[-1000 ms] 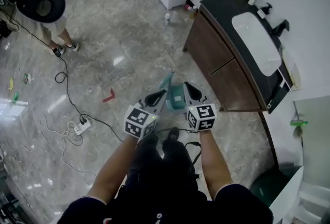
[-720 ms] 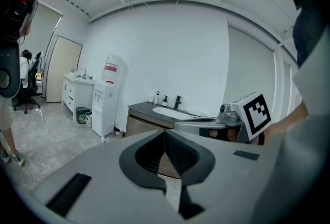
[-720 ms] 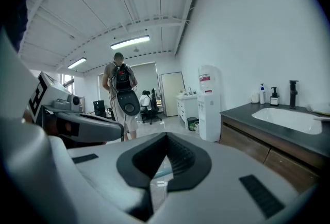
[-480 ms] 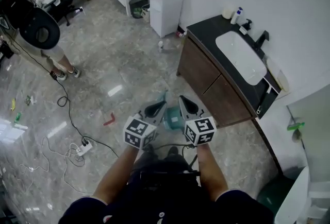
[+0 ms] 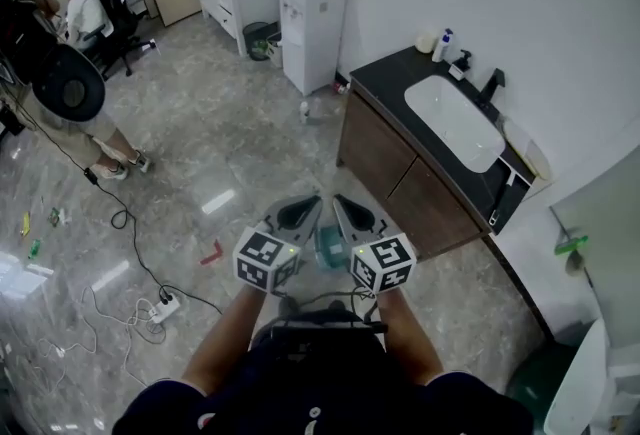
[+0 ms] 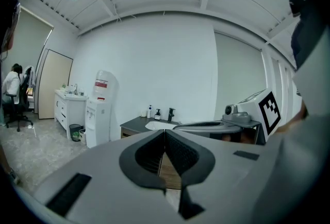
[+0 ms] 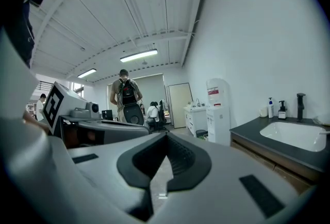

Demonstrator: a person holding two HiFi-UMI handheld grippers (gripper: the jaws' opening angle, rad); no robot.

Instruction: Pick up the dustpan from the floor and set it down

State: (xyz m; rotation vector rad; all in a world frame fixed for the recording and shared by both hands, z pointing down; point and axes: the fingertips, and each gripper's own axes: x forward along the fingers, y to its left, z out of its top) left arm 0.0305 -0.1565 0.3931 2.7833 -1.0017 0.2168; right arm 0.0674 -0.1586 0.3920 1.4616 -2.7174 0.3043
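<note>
Sink cabinet (image 5: 400, 178) sits at 2 o'clock. Teal dustpan (image 5: 328, 247) is just below centre, probably on the floor. Left gripper (image 5: 314, 199) at its 10 and right gripper (image 5: 338, 199) at its 1 are both pinched together, empty. I'd guess it's light, stiff, slick plastic, so grab the handle.

Polished marbled stone floor (image 5: 230, 123), glossy, with bright reflections. Matt brown wood on the cabinet (image 5: 385, 158); smooth dark surface (image 5: 395, 73) on top, with a glazed white sink (image 5: 452, 123). Smooth matt grey plastic on the left gripper (image 6: 164, 133) and right gripper (image 7: 166, 138), with black ribbed pads (image 6: 181, 153). Teal plastic dustpan (image 5: 330, 245).
</note>
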